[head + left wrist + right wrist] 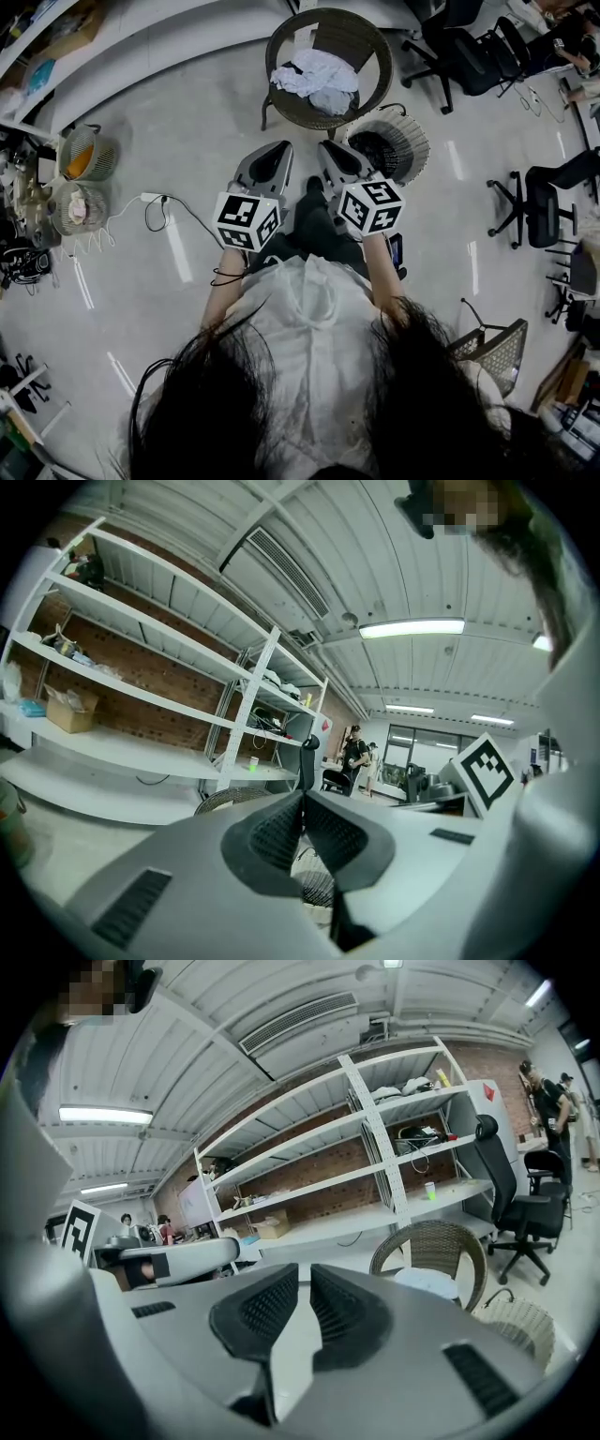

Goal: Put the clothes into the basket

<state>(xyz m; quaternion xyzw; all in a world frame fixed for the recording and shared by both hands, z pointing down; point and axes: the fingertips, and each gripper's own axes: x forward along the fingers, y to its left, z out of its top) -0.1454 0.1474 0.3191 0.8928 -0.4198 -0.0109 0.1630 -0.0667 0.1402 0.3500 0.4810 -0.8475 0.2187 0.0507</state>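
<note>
Pale glossy floor [216,112] of an open workroom, with white shelving [141,700] on a brick wall [164,722] along the far side.

Head view:
- A wicker chair [375,52] stands far centre.
- The clothes [317,80], a pale crumpled heap, lie on its seat.
- The basket [412,141], white weave with a dark inside, sits on the floor just right of the chair, on its near side.
- You hold both tools side by side on the near side of the chair, pointing toward it.

Left hand-held gripper [281,148]: its own view shows the jaws together at the tips, with nothing between them.
Right hand-held gripper [328,148]: jaws closed, only a thin slit between the pads and nothing in it.

View differences:
- Only the head view looks down into the basket. The inside is too dark to tell whether anything lies in it.
- The right gripper view shows the chair from the front, the clothes on its seat, the basket low at the right and a black office chair [511,1199] beyond.
- The left gripper view shows only the chair's back rim above the tool's own body. The clothes are hidden there, and your right tool's marker cube [487,769] shows at the right edge.

Neither tool touches the clothes, the chair or the basket.
</note>
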